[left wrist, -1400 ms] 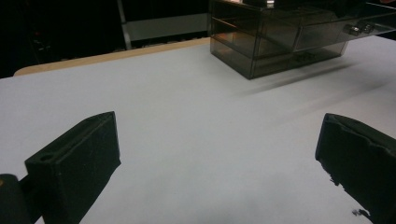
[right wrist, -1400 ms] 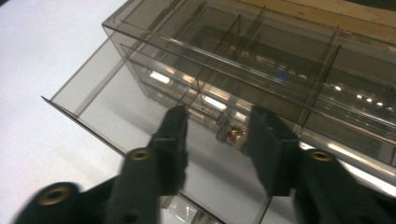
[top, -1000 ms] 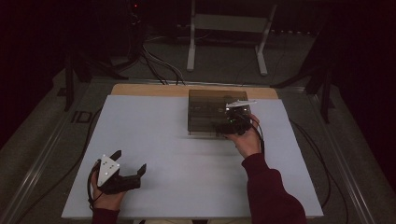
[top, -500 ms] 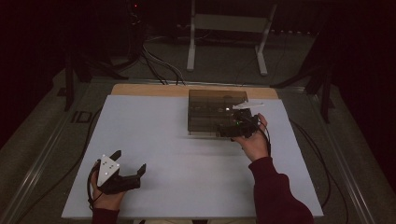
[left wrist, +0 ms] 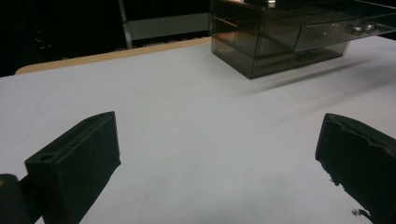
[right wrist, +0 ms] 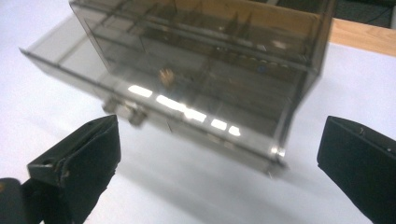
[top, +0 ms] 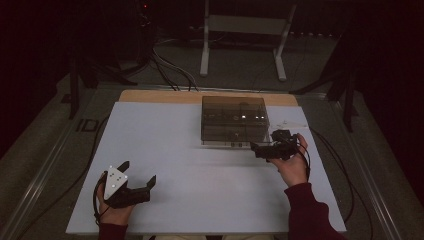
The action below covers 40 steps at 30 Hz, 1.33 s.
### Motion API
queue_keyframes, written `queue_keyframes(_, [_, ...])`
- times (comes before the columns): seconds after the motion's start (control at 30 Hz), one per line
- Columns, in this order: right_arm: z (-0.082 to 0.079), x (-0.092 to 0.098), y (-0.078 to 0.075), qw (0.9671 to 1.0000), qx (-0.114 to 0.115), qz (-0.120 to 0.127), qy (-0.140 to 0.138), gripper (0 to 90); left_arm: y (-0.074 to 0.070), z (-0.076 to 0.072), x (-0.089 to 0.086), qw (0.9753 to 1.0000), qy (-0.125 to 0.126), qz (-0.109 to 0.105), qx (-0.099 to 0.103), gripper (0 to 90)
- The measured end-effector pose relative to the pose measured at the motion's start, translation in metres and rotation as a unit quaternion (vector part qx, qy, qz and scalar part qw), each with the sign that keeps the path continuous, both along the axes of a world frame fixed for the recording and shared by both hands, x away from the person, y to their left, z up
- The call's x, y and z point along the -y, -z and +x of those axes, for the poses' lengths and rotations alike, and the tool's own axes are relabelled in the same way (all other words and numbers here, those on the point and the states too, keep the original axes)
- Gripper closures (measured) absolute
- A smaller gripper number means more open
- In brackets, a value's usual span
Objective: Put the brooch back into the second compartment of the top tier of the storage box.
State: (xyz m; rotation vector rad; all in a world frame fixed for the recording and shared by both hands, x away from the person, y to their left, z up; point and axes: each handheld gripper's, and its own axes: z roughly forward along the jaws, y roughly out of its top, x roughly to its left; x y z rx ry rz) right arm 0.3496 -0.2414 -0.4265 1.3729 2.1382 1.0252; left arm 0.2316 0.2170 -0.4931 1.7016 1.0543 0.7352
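From the high view, a smoky clear drawer box (top: 234, 120) stands on the far middle of the white table (top: 200, 165), its back edge near the wooden strip (top: 150, 96) along the table's far side. The right gripper (top: 260, 149) lies low just beside the box's front right corner, jaws pointing left toward the box front; the right hand (top: 292, 165) holds it from behind, a dark red sleeve (top: 310, 215) trailing to the bottom edge. The left gripper (top: 137, 172) rests at the near left of the table, well apart from the box, its jaws spread wide and its grey plate (top: 116, 181) on top, with the left hand (top: 112, 212) underneath. In the left gripper view, the two black jaws stand wide apart with bare table (left wrist: 196, 140) between them and nothing held; the box (left wrist: 299, 35) sits far off at the upper right, a small metal knob (left wrist: 357, 30) showing on one drawer front. In the right gripper view, the jaws are also wide apart and hold nothing; the box (right wrist: 210, 60) is close ahead and tilted in the frame, and its bottom drawer (right wrist: 154, 107) juts out from the body, with a metal knob (right wrist: 123, 111) just above the left jaw. A small pale object (right wrist: 166, 77) shows through the tinted wall, too blurred to identify.
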Motion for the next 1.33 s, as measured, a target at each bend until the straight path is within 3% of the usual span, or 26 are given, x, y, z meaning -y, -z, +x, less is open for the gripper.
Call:
queue_keyframes(0.3, [-0.029, 0.022, 0.008, 0.9994, 0.034, -0.004, 0.0, 0.0, -0.001, 0.0, -0.003, 1.0, -0.004, -0.008, 0.0, 0.7])
queue_keyframes(0.37, [-0.041, 0.031, 0.014, 0.9987, 0.051, -0.006, 0.005, 0.0, -0.001, 0.001, -0.004, 0.9999, -0.004, -0.01, 0.0, 0.7])
queue_keyframes(0.47, [-0.048, 0.039, 0.02, 0.9987, 0.05, -0.001, 0.009, 0.0, -0.001, 0.001, -0.005, 0.9999, -0.004, -0.013, 0.0, 0.7])
queue_keyframes(0.77, [-0.066, 0.059, 0.037, 0.9959, 0.079, 0.036, 0.024, 0.0, -0.002, 0.001, -0.008, 0.9997, -0.006, -0.025, 0.001, 0.7])
queue_keyframes(1.0, [-0.085, 0.069, 0.048, 0.9902, 0.121, 0.063, 0.029, 0.0, -0.004, 0.0, -0.011, 0.999, -0.005, -0.045, 0.005, 0.7])
queue_keyframes(1.17, [-0.094, 0.073, 0.051, 0.9881, 0.132, 0.072, 0.033, 0.0, -0.005, 0.0, -0.014, 0.9983, -0.005, -0.057, 0.008, 0.7])
queue_keyframes(1.33, [-0.096, 0.071, 0.056, 0.9891, 0.128, 0.066, 0.033, 0.0, -0.006, 0.0, -0.013, 0.9984, -0.004, -0.056, 0.008, 0.7])
